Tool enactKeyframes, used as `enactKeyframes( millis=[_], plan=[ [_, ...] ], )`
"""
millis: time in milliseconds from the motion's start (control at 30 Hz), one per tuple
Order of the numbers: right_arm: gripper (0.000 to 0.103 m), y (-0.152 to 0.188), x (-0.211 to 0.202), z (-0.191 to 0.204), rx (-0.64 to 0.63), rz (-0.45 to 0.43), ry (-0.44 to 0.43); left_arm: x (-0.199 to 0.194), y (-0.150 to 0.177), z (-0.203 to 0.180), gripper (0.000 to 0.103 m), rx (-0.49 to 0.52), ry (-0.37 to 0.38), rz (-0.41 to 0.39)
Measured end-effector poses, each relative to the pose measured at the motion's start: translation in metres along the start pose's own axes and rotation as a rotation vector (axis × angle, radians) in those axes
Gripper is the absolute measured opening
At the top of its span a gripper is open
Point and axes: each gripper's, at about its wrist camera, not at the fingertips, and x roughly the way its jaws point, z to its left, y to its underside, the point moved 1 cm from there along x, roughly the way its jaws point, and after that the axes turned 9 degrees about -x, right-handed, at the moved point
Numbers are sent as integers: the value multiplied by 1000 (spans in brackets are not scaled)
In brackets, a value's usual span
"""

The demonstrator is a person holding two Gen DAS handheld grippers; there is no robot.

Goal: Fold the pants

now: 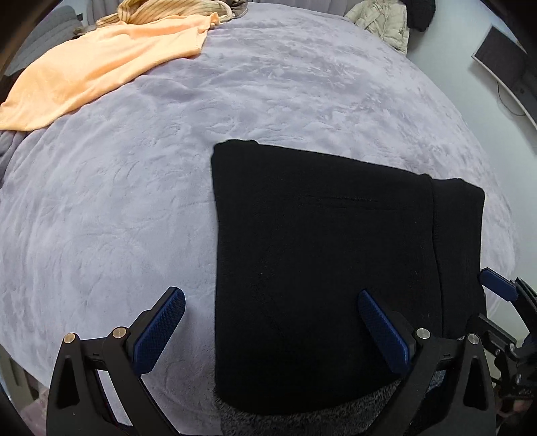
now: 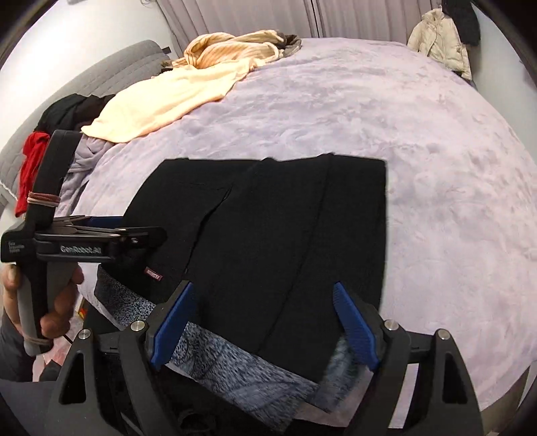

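Black pants (image 1: pixel 322 255) lie folded into a flat rectangle on the lavender bed cover (image 1: pixel 134 187), near its front edge. Their grey fuzzy lining shows at the near end (image 2: pixel 235 365). My left gripper (image 1: pixel 272 307) is open and empty above the pants' near left corner, one finger over the cover, one over the fabric. My right gripper (image 2: pixel 265 303) is open and empty above the pants' (image 2: pixel 268 228) near end. The right gripper also shows at the right edge of the left wrist view (image 1: pixel 500 285), and the left gripper shows at the left of the right wrist view (image 2: pixel 100 231).
An orange garment (image 1: pixel 100 70) and a striped one (image 1: pixel 167 13) lie at the far left of the bed. Red and black clothes (image 2: pixel 33 157) sit by the grey headboard (image 2: pixel 100 77). A beige jacket (image 2: pixel 439 43) hangs at the far right. A monitor (image 1: pixel 503 67) stands on the right.
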Motion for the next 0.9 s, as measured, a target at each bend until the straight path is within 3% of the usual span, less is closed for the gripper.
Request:
enactKeyframes(
  millis=[67, 167, 400, 567, 733, 800, 900],
  plan=[
    [87, 2, -12, -8, 14, -13, 29, -14, -1, 10, 103, -27, 36, -30],
    [87, 4, -19, -27, 60, -10, 68, -19, -5, 23, 103, -41, 68, -13],
    [88, 7, -22, -51, 130, -14, 85, -21, -6, -1, 103, 55, 38, -16],
    [88, -11, -13, -15, -11, -34, 110, -15, -6, -24, 103, 82, 12, -20],
    [88, -38, 7, 15, -153, -47, 72, -6, -24, -33, 103, 59, -9, -29],
    [89, -50, 26, 17, -189, -16, 83, -1, -36, -34, 103, 31, -37, -44],
    [94, -56, 59, 9, -176, 75, 92, 20, -41, -35, 103, 31, -102, 6]
  ],
)
